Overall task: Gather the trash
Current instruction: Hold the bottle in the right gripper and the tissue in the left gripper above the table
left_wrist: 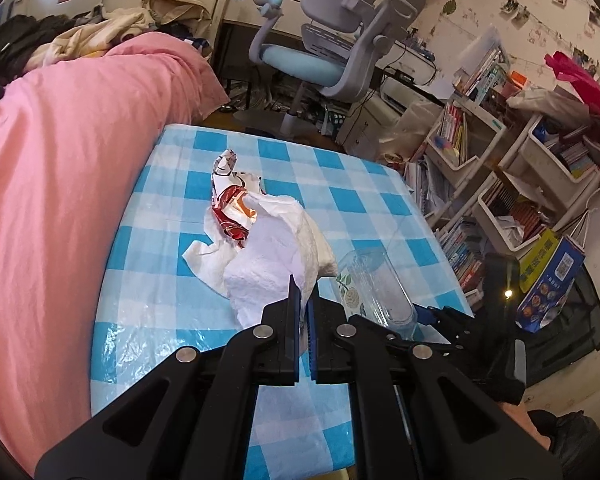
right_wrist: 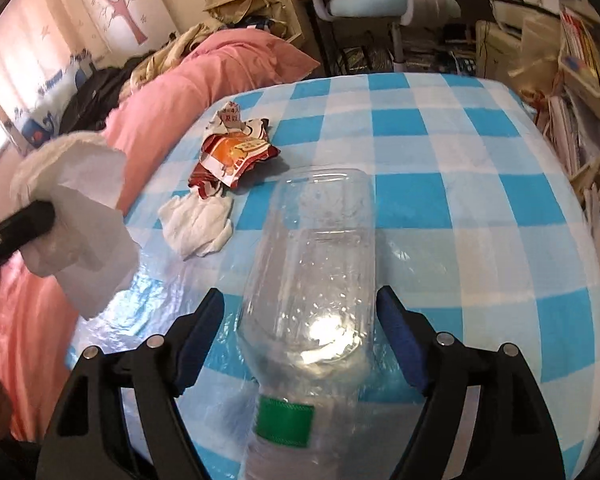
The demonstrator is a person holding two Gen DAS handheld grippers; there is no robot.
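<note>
**Tissue lifted, bottle waiting between spread jaws**

The clear plastic bottle with a green label band is lying on its side on the blue-and-white checked surface, base pointing toward twelve o'clock in the right wrist view, neck toward six. The right tool is straddling it, jaws spread wide on either side with a gap at each pad, so nothing is being gripped there. The bottle looks empty; a few droplets may be clinging inside, but I cannot be sure.

The left tool is clenched on a crumpled white paper tissue. At about ten o'clock from the bottle, a second white tissue wad is resting on the surface, touching a crushed red-and-orange snack wrapper just beyond it.

Judging by this, collecting is under way: the next move calls for closing the right jaws squarely on the bottle's body, gently, since thin plastic could buckle or slip. No bin is showing in either view.
</note>
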